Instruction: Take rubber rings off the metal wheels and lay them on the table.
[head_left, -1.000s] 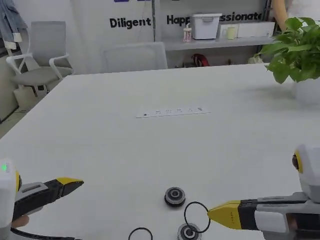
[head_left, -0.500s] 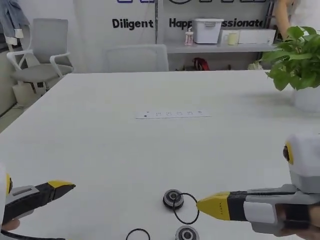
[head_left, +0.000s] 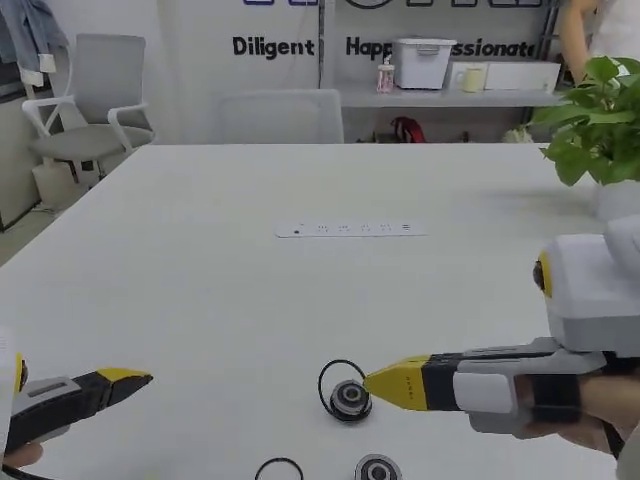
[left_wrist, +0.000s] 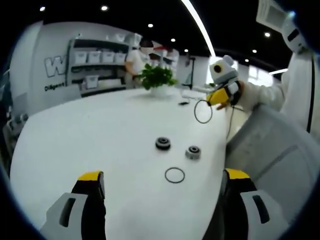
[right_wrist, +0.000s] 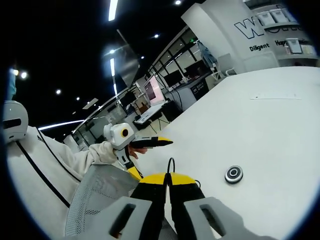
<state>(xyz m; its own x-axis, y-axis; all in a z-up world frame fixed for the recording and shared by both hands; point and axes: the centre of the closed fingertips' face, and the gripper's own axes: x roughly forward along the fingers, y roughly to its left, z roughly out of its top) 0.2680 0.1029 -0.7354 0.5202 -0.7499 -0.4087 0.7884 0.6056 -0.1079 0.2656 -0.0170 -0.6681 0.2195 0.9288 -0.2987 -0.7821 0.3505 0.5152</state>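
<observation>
Holding: the right gripper (head_left: 372, 384) has its jaws pressed together on a thin black rubber ring (head_left: 336, 366), which hangs at the gripper's 9 o'clock, clear of the bench (head_left: 200, 280).
Left gripper (head_left: 138, 378): jaws wide apart with nothing between them. It sits low over the bench at 9 o'clock from the work, well apart from it.
Far wheel (head_left: 350, 398): lying flat on the bench. In the head view it sits inside the held ring's loop, but the left gripper view shows the ring lifted above it and off to one side, not touching.
Near wheel (head_left: 377, 467): lying flat at 5 o'clock from the far wheel, near it.
Laid ring (head_left: 279, 468): flat on the bench at 9 o'clock from the near wheel, apart from both wheels.
Done: one ring is laid down — a second is off its wheel and in the right gripper.
Left: the held ring has yet to be set on bare bench. The far wheel's rim looks dark, possibly more rubber, but it is too small to tell.
</observation>
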